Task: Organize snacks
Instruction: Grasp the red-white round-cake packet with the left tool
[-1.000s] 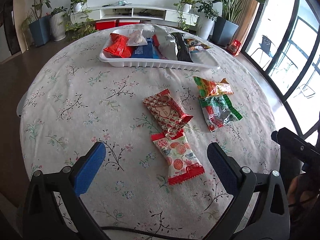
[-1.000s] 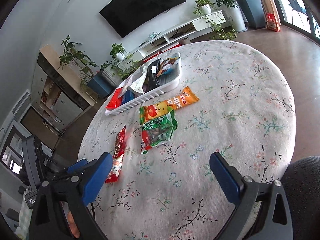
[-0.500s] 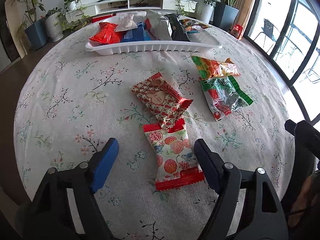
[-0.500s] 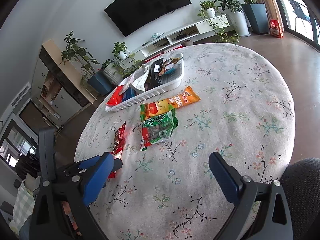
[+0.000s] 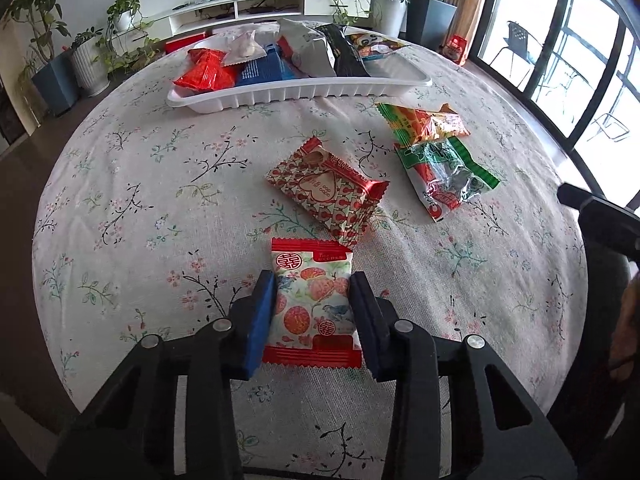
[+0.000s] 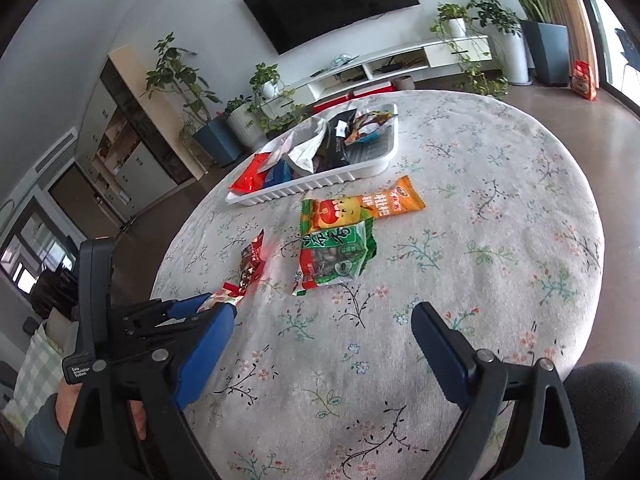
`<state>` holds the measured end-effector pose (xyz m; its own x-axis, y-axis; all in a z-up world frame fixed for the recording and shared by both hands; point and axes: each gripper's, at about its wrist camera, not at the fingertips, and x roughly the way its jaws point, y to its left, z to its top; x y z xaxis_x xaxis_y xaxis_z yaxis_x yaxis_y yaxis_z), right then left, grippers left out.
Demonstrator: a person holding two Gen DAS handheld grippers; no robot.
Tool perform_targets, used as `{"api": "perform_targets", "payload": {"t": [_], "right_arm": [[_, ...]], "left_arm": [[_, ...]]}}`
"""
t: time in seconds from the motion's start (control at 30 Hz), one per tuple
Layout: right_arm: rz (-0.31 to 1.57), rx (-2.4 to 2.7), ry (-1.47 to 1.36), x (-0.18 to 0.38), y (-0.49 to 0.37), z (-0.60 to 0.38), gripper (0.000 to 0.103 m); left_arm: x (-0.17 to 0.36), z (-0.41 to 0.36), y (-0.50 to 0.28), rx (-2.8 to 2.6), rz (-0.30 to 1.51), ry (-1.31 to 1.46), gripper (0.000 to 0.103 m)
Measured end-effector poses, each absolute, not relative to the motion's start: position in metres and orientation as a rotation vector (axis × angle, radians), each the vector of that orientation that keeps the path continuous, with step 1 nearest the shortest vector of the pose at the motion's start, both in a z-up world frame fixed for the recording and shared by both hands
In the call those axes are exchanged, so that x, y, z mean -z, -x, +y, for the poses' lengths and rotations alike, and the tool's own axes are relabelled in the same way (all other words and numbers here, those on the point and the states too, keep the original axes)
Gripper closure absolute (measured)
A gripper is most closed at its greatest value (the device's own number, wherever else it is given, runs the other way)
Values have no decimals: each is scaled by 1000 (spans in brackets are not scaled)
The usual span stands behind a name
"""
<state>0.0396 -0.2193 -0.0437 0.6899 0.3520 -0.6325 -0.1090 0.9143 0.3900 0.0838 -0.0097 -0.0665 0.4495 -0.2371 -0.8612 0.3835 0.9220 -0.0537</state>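
A white snack packet (image 5: 310, 300) with fruit print and red ends lies near the table's front. My left gripper (image 5: 312, 280) straddles it, its jaws closing, and the blue pads (image 5: 260, 312) press on the packet's two long sides. In the right wrist view the same packet (image 6: 224, 296) peeks out of the left gripper (image 6: 208, 306). A red heart-patterned packet (image 5: 326, 192) lies just beyond it. A green packet (image 5: 444, 176) and an orange one (image 5: 424, 124) lie to the right. My right gripper (image 6: 322, 312) hovers over bare cloth, wide apart and closing a little, with nothing between its fingers.
A white ribbed tray (image 5: 304, 92) holding several snack bags stands at the far side of the round, floral-clothed table (image 5: 140, 200). Potted plants (image 5: 48, 60) and a low white TV cabinet (image 5: 260, 4) stand behind it. Windows (image 5: 580, 60) line the right. A hand (image 6: 60, 404) holds the left gripper.
My left gripper came down toward the fruit-print packet and its fingers closed from wide apart onto the packet's sides. The right gripper rolled a little and stayed wide.
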Motion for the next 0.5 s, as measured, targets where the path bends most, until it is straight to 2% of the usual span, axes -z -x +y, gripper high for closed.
{"api": "perform_targets", "payload": {"t": [0.33,0.5], "right_arm": [[850,-413,190,24,-114,-217,24],[862,-509,347,22,-145,-208,29]], "left_arm": [[67,-2,-78,446,1046,-153,68],[68,2,-77,470,1037,-137,68]]}}
